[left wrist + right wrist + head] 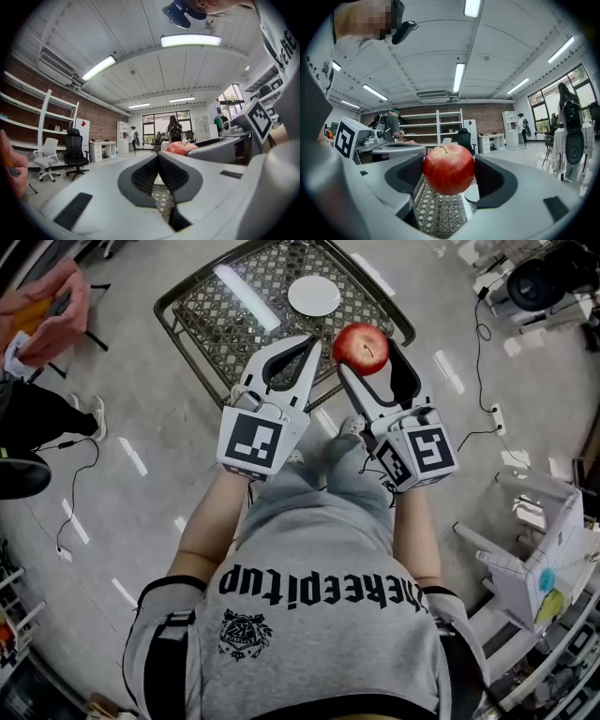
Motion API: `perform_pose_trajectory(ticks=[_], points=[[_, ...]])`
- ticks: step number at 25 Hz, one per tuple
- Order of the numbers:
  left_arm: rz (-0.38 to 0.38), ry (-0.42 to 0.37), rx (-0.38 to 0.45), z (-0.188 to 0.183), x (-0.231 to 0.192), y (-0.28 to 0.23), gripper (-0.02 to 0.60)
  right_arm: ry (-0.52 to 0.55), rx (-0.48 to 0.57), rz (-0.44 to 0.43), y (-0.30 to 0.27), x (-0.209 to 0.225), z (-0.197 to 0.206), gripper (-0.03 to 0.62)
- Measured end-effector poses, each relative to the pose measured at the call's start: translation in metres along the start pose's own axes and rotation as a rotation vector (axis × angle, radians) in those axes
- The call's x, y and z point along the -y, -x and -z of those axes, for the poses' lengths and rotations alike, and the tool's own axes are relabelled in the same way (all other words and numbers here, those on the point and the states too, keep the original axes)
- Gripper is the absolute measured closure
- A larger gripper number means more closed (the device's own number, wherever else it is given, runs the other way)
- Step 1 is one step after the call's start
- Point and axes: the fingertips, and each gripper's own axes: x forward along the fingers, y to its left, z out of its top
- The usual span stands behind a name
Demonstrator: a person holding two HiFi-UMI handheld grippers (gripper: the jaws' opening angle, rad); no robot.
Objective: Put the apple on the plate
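A red apple [362,347] is held between the jaws of my right gripper [369,364], above the near edge of a lattice-top table [234,306]. In the right gripper view the apple [448,168] fills the gap between the jaws, stem up, with the table's lattice below it. A small white plate [314,295] lies on the far part of the table, beyond the apple. My left gripper [302,345] is shut with nothing in it, beside the right one; in its own view its jaws meet [158,157] and the apple [183,147] shows to the right.
The table has a dark metal rim [183,338] and stands on a grey floor. A person in an orange top [47,315] sits at far left. Cables and equipment [539,282] lie at upper right, and a white chair [539,554] is at right.
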Motion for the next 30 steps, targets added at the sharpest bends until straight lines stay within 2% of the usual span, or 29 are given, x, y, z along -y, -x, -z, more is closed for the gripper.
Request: perform_pose_trajectory(ticks=[10,18,30], points=[[-0.055,0.036,-0.007,0.0,-0.017,-0.025,0.551,-0.011,-0.014,-0.068,-0.025,0.022,-0.007,0.23],[-0.149,0.064,-0.014,0.0,-0.034,-0.063,0.551,-0.017,-0.032,-0.148,-0.053,0.059,-0.009,0.23],[-0.279,0.044,-0.051,-0.004,-0.048,-0.104,0.551,-0.018,-0.04,-0.287,-0.091,0.098,-0.021,0.23]])
